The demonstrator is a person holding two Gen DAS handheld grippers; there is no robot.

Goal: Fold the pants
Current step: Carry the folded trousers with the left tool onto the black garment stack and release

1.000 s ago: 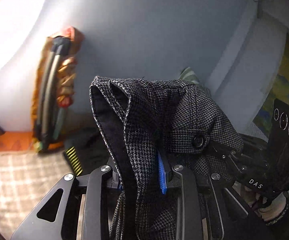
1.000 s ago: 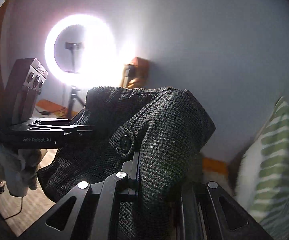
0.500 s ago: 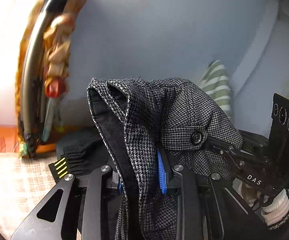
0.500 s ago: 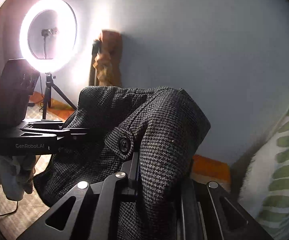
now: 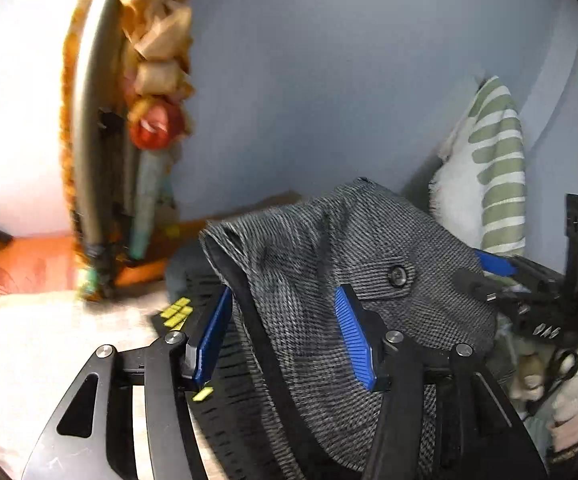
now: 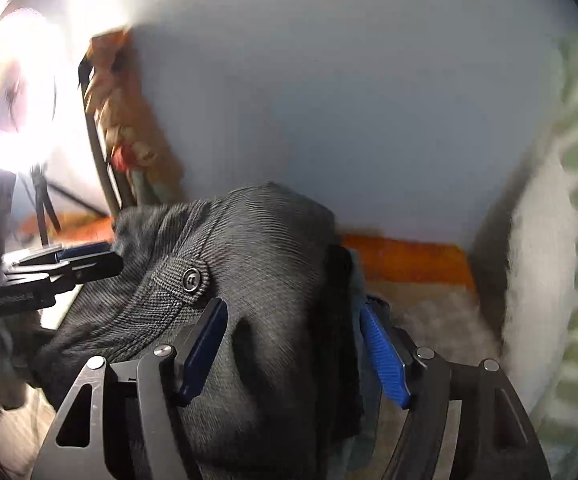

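A: Left wrist view first. Where are the pants [image 5: 353, 280]?

B: Bunched between the left gripper [image 5: 285, 336] fingers, which stand wide apart; the cloth drapes over the right finger [image 5: 355, 338]. The button [image 5: 397, 276] faces the camera. The long axis can't be told from the heap.

A: And beyond?

B: A striped pillow [image 5: 497, 184] to the right.

A: Right wrist view?

B: The right gripper [image 6: 293, 354] is spread wide too, with the pants [image 6: 257, 280] mounded loosely between its fingers, the waistband running leftward toward the other gripper. A ring light [image 6: 13, 92] glows at left.

Grey houndstooth pants [image 5: 353, 264] are showing a black button [image 5: 397, 276]; a green-and-white striped pillow [image 5: 497, 184] is sitting at right.
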